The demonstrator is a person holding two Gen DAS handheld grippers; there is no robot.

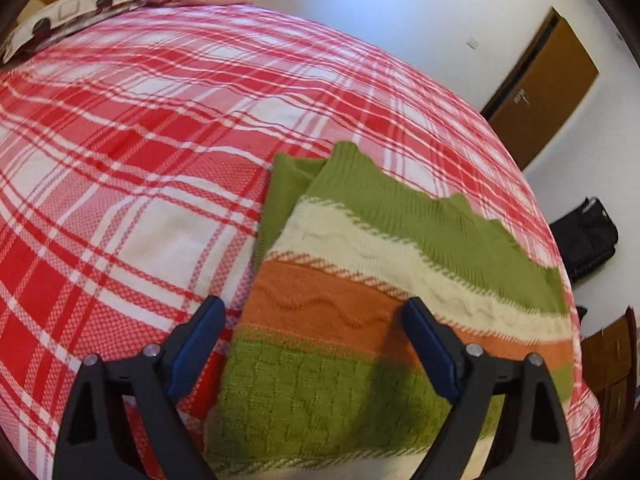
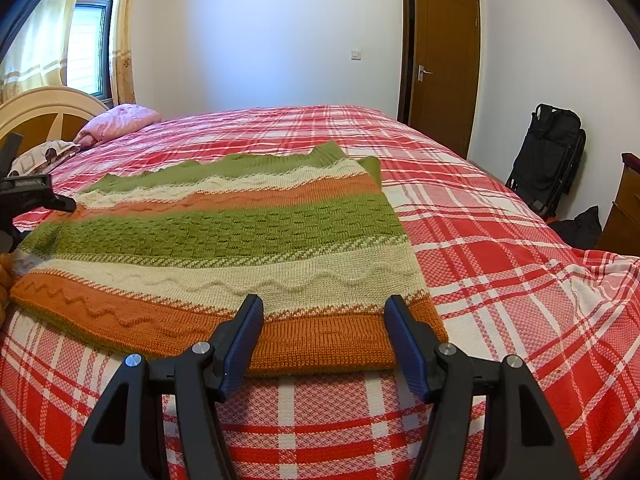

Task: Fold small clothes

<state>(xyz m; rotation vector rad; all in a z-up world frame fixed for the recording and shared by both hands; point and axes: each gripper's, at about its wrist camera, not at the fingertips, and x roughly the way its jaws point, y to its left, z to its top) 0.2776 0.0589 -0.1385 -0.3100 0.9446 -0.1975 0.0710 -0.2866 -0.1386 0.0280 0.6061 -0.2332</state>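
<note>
While both tongs point(image 1: 312, 320) point(image 2: 324, 316) gape empty, sweater point(image 2: 224, 240) on bed point(image 2: 500, 240): soft, limp knit; take by hem corners.

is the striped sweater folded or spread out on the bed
Partly folded. The sweater lies flat on the bed, and a green layer tucked under it sticks out along one side edge.
</note>
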